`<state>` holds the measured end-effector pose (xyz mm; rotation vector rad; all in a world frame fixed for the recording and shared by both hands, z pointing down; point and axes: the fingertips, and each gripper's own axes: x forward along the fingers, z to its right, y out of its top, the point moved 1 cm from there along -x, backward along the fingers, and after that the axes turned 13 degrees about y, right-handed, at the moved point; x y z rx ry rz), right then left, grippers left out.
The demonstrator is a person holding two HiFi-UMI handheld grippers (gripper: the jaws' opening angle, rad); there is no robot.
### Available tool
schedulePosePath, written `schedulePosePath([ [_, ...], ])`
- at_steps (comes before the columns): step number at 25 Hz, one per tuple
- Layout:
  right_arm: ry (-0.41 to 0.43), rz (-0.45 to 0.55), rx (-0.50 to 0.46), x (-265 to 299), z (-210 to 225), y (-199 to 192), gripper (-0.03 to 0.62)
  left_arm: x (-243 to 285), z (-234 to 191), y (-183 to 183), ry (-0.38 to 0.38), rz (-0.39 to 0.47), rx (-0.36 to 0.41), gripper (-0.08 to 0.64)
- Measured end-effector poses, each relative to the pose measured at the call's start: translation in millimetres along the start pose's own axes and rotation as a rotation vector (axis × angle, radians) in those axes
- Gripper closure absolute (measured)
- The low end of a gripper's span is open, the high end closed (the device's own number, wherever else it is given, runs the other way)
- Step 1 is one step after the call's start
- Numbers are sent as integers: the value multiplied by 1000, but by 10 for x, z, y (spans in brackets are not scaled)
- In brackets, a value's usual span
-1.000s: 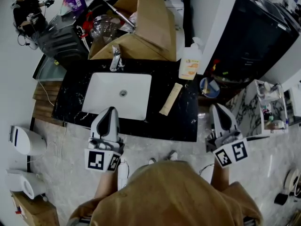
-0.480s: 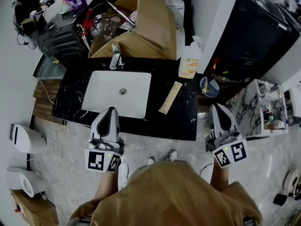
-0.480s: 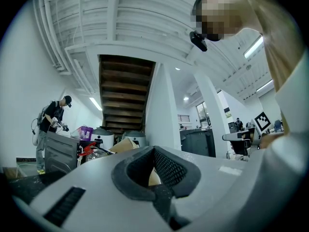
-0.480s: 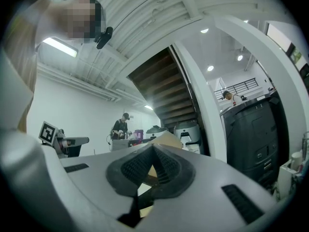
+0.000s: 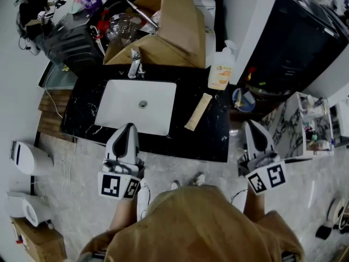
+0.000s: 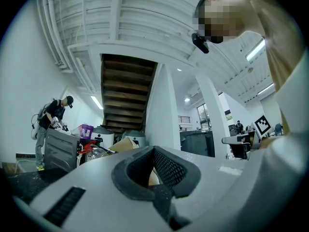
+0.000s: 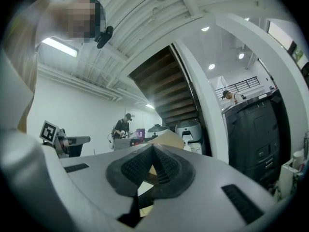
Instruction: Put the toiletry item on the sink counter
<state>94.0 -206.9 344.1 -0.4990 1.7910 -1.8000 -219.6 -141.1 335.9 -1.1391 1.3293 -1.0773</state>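
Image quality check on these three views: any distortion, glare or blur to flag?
Head view: dim overall, counter edges bowed by the lens, white sink the brightest patch. Left gripper view: black fisheye corners, left claw close and soft. Right gripper view: same dark corners, strip light glares, right claw soft too.

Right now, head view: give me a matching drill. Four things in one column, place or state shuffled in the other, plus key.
Things:
1. pump bottle
2. long tan box
3. faucet
4. left gripper

Place or state:
A. lying flat on the black counter, right of the basin
B. jaws shut, nothing between them, held in front of the basin
C. standing upright at the counter's back right corner
D. at the counter's back edge, behind the basin

Pairs: 1-C, 2-A, 3-D, 4-B
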Motion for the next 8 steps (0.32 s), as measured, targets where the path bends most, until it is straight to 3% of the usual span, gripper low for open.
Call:
schedulePosePath([
  [8,-3,5,4,-21,-13,-11,591,-32,-1,-8,3,-5,4,555],
])
